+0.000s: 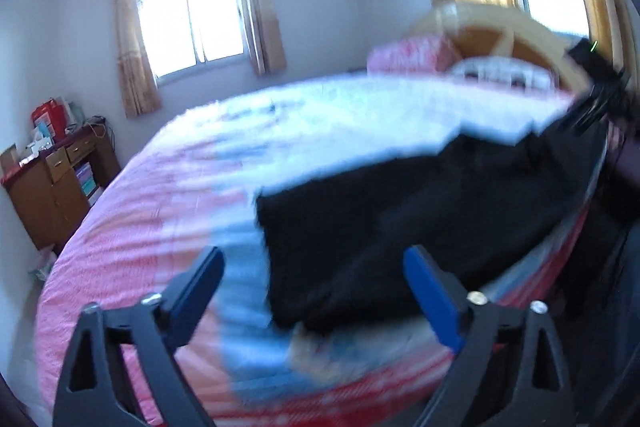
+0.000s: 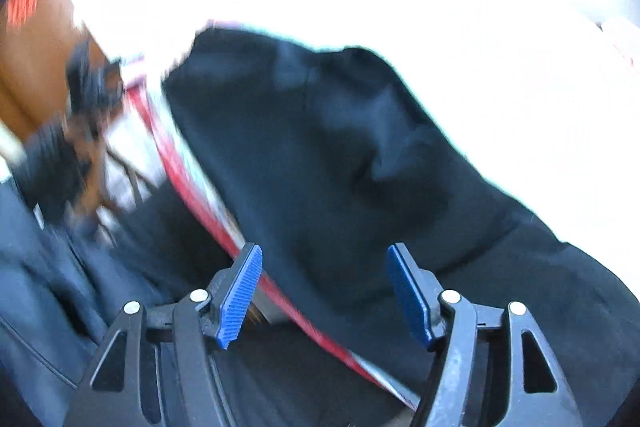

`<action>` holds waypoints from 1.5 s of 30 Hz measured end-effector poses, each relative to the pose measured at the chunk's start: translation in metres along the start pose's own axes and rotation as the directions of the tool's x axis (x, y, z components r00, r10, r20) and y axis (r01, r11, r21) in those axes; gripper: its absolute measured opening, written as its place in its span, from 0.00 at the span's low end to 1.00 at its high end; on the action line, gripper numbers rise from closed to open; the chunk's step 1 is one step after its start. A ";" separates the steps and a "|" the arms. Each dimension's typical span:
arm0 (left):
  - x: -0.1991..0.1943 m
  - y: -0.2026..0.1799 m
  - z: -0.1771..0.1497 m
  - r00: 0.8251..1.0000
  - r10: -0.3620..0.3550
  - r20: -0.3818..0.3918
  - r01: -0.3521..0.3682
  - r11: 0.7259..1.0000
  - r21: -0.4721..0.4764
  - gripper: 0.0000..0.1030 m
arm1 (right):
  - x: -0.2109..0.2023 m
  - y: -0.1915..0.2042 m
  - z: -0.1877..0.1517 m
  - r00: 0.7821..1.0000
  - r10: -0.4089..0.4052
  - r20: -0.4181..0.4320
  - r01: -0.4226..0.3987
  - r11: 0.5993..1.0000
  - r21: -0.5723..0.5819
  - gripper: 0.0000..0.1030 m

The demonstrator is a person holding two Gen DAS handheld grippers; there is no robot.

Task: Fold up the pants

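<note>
Black pants [image 1: 400, 219] lie folded in a long band across the near right side of the bed [image 1: 160, 211]. My left gripper [image 1: 314, 259] is open and empty, held above the bed over the pants' left end. In the right wrist view the pants [image 2: 320, 155] stretch from the bed's edge toward the upper left. My right gripper [image 2: 324, 255] is open and empty just above the pants, near the bed's red edge [image 2: 192, 171]. The right gripper also shows in the left wrist view [image 1: 592, 103], at the pants' far end. Both views are blurred.
The bed has a pink and blue cover with pillows [image 1: 412, 55] and a wooden headboard [image 1: 500, 39] at the far right. A wooden cabinet [image 1: 56, 183] with clutter stands at the left wall under a curtained window [image 1: 192, 27]. A person's dark clothing [image 2: 48, 267] fills the lower left of the right wrist view.
</note>
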State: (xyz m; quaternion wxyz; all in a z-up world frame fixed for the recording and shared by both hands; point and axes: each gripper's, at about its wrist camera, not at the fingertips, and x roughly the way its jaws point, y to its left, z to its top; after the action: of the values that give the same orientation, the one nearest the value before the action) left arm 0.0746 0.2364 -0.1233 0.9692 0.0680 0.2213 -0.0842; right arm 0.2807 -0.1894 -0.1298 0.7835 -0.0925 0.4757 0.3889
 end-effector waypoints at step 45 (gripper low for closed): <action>0.092 -0.163 0.033 0.965 -0.234 -0.119 0.245 0.966 0.083 1.00 | 0.026 -0.035 0.034 0.983 -0.070 0.170 0.001 0.925 0.381 0.59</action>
State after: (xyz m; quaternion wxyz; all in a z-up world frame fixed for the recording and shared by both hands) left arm 0.1382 0.0595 -0.1501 0.9340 0.0921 0.2758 -0.2075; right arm 0.3345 -0.1827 -0.1408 0.8332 0.0875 0.4674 0.2822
